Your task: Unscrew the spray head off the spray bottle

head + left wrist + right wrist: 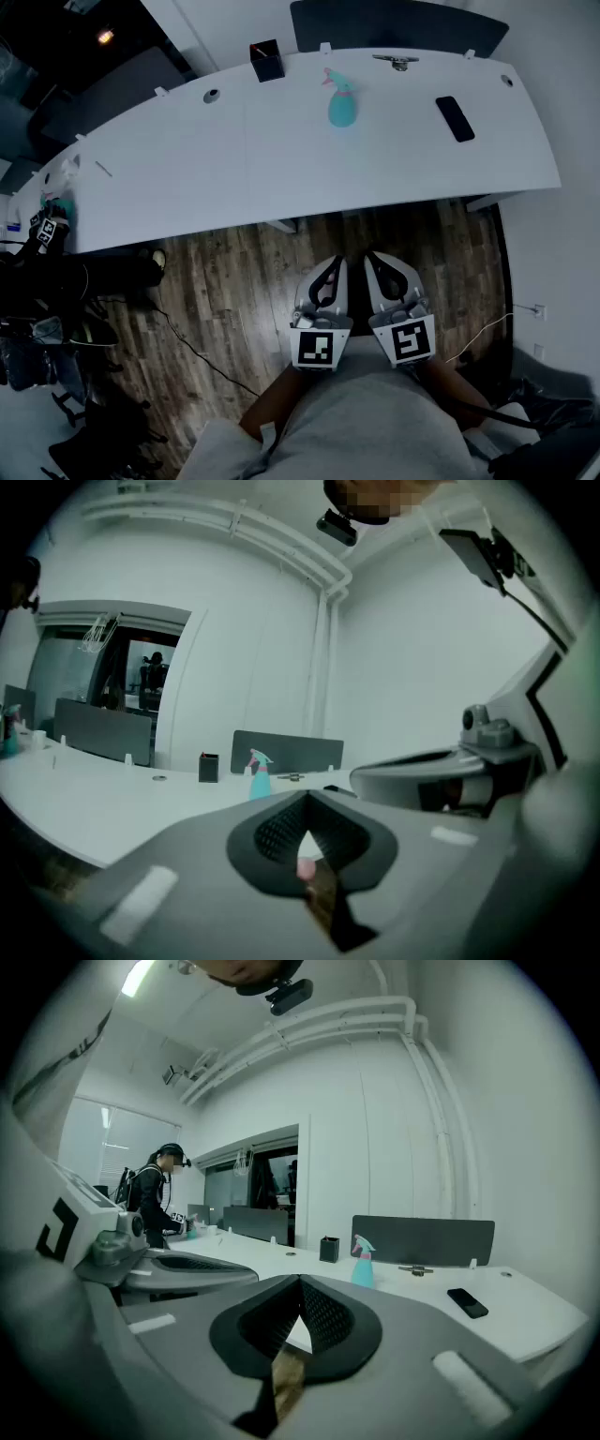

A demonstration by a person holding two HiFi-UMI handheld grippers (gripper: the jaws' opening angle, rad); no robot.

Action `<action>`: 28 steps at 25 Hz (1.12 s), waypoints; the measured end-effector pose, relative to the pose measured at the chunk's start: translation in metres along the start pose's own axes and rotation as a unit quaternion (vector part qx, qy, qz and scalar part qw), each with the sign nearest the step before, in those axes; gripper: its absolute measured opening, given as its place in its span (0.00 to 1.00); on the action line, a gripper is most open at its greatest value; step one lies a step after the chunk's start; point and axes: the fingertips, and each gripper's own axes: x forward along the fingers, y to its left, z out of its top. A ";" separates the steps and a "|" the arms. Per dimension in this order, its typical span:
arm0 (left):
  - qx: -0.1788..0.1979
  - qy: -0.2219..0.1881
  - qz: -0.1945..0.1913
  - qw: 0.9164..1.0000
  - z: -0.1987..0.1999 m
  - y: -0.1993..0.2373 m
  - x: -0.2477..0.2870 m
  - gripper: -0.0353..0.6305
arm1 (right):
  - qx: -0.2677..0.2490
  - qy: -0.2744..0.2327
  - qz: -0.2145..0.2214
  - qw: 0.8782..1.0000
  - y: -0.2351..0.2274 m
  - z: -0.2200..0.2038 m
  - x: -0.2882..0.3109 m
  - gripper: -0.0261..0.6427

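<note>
A long white desk (187, 169) curves above the wood floor (234, 281). The left gripper (334, 267) and right gripper (375, 262) hang side by side near the person's lap, jaws pressed together, empty. The teal spray bottle (340, 103) stands upright near the desk's far edge, well apart from both.

A long white desk (281, 159) is seen from above. A teal spray bottle (340, 103) with a pink spray head is stood upright on it, between a black box (267, 61) and a black phone (455, 119). Well apart from the desk, over a wooden floor (234, 281), the left gripper (336, 264) and right gripper (372, 259) are held side by side, jaws closed and empty.
</note>
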 end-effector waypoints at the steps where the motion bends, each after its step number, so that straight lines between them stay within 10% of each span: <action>1: 0.002 -0.001 0.003 1.000 0.000 0.000 0.008 0.06 | 0.002 -0.004 0.001 1.000 -0.008 -0.001 0.007 0.04; 28: 0.038 0.096 0.077 0.992 0.015 0.067 0.223 0.06 | 0.065 0.012 0.044 0.997 -0.196 -0.004 0.182 0.04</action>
